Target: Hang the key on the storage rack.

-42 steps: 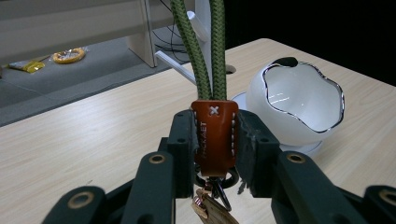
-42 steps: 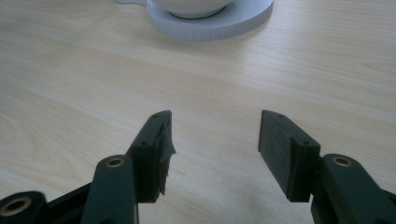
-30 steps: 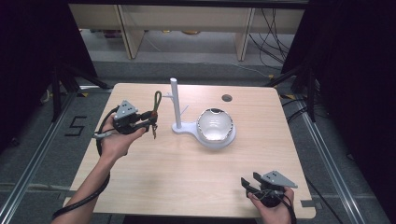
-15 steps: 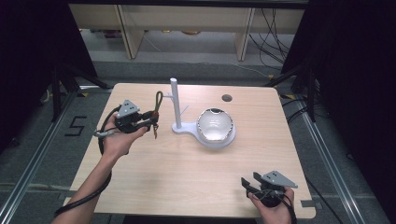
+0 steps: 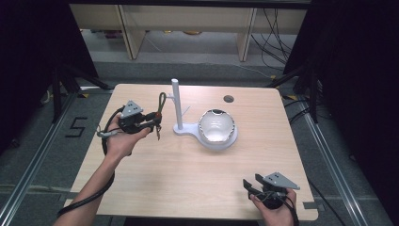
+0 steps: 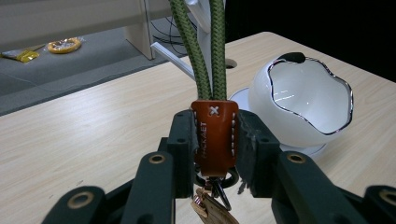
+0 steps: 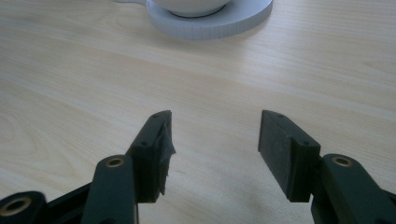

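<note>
Left of centre in the high view, the left tool is clamped on the brown leather tab of a green-cord keychain, held above the table just beside the white stand and its bowl. Picking up looks done; hanging the loop on the post remains. At lower right, the right tool rests open and empty.

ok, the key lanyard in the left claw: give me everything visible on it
The key lanyard is a doubled olive-green woven cord gathered into a tan leather sleeve with white stitching, a stitched X and stamped lettering. Below the sleeve hangs a dark metal ring and clip with a pale tag. The left claw is shut on the leather sleeve, both pads pressing its sides. The cord loop stands up beside the white post, held above the table.
</note>
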Action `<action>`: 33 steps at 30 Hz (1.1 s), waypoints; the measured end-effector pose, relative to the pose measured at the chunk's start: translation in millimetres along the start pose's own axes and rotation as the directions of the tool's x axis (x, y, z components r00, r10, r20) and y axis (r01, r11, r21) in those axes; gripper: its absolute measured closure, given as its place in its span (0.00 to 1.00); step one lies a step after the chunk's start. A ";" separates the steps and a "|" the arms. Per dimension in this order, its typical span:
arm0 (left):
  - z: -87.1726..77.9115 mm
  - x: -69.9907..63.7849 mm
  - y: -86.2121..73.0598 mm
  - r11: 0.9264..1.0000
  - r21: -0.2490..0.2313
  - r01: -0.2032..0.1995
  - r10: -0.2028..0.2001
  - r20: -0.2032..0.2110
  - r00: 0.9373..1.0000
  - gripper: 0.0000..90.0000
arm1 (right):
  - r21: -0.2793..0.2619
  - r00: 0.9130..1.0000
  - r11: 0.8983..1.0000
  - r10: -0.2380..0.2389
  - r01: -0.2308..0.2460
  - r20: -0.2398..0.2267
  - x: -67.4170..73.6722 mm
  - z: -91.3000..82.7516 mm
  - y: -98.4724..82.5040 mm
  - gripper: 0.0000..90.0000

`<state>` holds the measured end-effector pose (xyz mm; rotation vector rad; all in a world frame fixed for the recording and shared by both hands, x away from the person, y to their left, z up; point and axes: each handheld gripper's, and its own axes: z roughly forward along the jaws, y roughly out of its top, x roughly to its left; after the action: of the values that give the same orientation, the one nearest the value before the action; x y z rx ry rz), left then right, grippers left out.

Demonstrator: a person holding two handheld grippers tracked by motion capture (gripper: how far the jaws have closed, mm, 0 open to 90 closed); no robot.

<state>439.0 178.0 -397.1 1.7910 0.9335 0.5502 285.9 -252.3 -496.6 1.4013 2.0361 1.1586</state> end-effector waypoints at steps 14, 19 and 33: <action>7.2 -1.9 1.3 1.000 0.009 0.007 -0.007 -0.002 1.000 0.76 | 0.000 1.000 1.000 0.000 0.000 0.000 -0.2 0.3 -0.4 0.51; 9.8 -2.3 1.9 1.000 0.012 0.009 -0.009 -0.001 1.000 0.76 | -0.005 1.000 1.000 0.006 -0.006 -0.008 -0.3 0.9 -0.4 0.51; 18.7 -5.5 1.4 1.000 0.022 0.016 -0.016 0.001 1.000 0.76 | 0.002 1.000 1.000 0.005 -0.005 0.006 -0.2 0.0 -0.4 0.51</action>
<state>449.8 162.7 -403.0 1.8017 0.9560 0.5300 285.8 -252.5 -497.0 1.4097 2.0320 1.1533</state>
